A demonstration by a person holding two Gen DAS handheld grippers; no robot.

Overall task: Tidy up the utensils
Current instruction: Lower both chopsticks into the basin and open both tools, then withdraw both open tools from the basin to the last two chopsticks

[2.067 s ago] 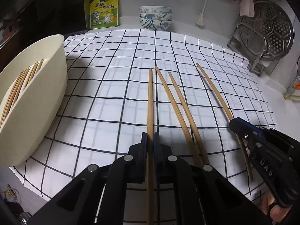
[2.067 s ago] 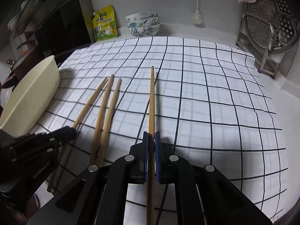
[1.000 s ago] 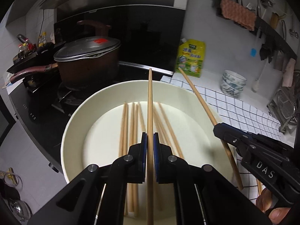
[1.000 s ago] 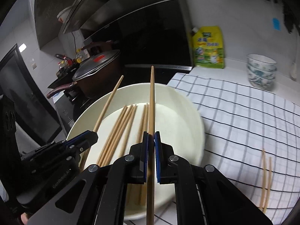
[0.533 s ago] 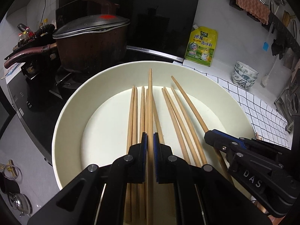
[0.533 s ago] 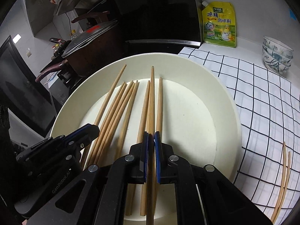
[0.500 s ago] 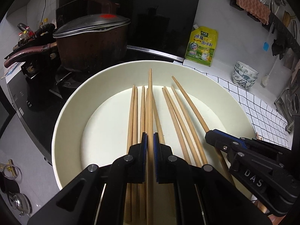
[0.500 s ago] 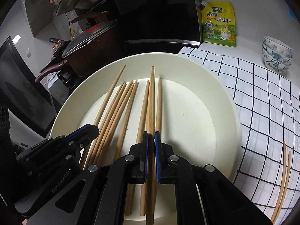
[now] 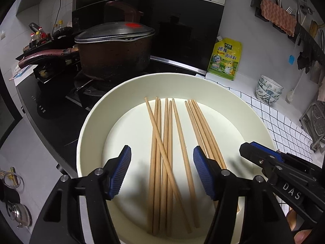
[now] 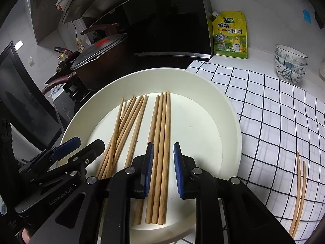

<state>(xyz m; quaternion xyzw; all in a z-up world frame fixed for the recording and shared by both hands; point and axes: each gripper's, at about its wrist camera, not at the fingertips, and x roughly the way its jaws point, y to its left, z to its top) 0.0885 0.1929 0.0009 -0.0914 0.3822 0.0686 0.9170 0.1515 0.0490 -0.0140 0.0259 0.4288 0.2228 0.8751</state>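
Left gripper (image 9: 162, 169) jaws just spread wide, nothing gripped; right gripper (image 10: 161, 169) just parted, chopsticks (image 10: 160, 142) released into cream bowl (image 10: 229, 111)

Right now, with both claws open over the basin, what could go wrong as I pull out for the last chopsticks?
1. The left claw, just opened, hangs low over the loose wooden chopsticks in the round cream basin; a careless exit could snag one.
2. The two bent chopsticks lie close together on the checked cloth; one grab may catch both.

Cream bowl (image 9: 91, 126); tan chopsticks (image 9: 166, 142); black-checked white cloth (image 10: 274, 105).
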